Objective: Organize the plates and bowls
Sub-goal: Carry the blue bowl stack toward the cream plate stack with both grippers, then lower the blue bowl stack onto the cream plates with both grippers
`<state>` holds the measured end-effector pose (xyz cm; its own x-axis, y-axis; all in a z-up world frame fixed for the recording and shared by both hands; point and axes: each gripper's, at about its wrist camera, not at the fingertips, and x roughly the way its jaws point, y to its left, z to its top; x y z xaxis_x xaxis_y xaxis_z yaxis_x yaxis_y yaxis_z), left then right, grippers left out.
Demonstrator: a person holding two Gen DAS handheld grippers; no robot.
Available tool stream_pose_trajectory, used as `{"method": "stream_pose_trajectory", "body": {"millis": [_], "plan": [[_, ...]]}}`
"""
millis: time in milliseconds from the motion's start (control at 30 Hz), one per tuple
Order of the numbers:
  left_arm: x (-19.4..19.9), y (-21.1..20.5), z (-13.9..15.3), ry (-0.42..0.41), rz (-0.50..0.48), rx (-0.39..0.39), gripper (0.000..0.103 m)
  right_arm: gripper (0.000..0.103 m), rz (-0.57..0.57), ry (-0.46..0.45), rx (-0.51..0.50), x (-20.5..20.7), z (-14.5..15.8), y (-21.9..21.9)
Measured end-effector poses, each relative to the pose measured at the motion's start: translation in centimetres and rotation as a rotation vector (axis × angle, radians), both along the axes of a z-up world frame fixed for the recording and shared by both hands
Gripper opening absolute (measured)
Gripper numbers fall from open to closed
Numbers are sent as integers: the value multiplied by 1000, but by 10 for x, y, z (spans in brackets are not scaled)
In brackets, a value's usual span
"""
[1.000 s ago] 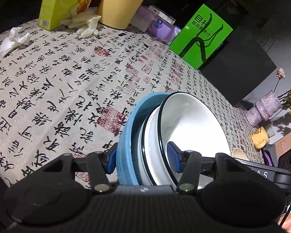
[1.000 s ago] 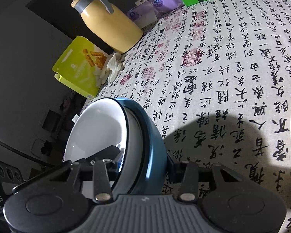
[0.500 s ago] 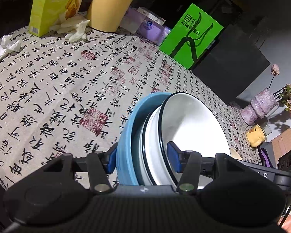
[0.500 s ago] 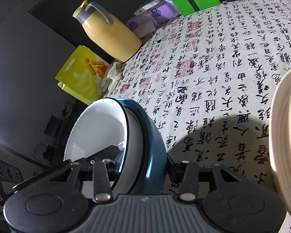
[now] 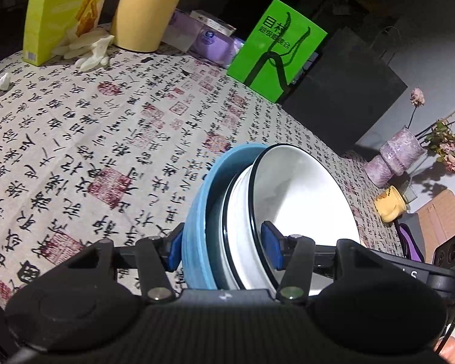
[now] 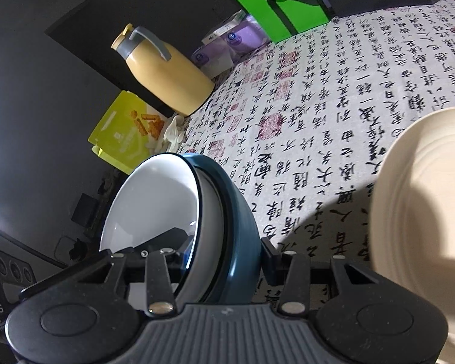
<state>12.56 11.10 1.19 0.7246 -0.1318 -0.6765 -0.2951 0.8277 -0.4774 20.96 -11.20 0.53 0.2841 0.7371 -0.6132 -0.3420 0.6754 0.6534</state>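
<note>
A table [image 5: 75, 127] under a cloth printed with black calligraphy and red seals fills both views. At its far edge stand a black bag [image 5: 342, 91], a bright green bag [image 5: 276, 51], a yellow thermos jug [image 6: 163, 75] with a grey handle, and a yellow-green snack box [image 5: 60, 9]; purple tissue packs [image 5: 209, 39] lie between the jug and the green bag, and white gloves [image 5: 88, 51] lie just beside the box. On the far right of the left wrist view are a purple vase [image 5: 394, 157] with dried flowers and a small yellow mug [image 5: 389, 204].

A cream plate [image 6: 424, 212] sits at the right of the right wrist view, near the gripper.

The stack of bowls [image 5: 257, 218] is held up off the cloth, tilted on edge between the two grippers. It is a white bowl [image 5: 297, 200] with a dark rim nested in another white one, inside a blue bowl [image 5: 197, 221] whose outside looks dark teal in the right wrist view.

The left gripper [image 5: 223, 250] pinches the stack's rim, one blue pad on the blue bowl's outside, the other inside the white bowl. The right gripper [image 6: 224, 250] clamps the opposite rim the same way, with one pad against the teal wall and the other within the white bowl.
</note>
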Motion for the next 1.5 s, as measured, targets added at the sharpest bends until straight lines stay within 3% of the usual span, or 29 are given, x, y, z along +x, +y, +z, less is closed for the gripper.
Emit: {"method": "stream_pose_trajectory", "body": {"millis": [1500], "plan": [[57, -110, 8, 11, -182, 36, 52, 43, -193, -14, 47, 14, 0, -120]]}}
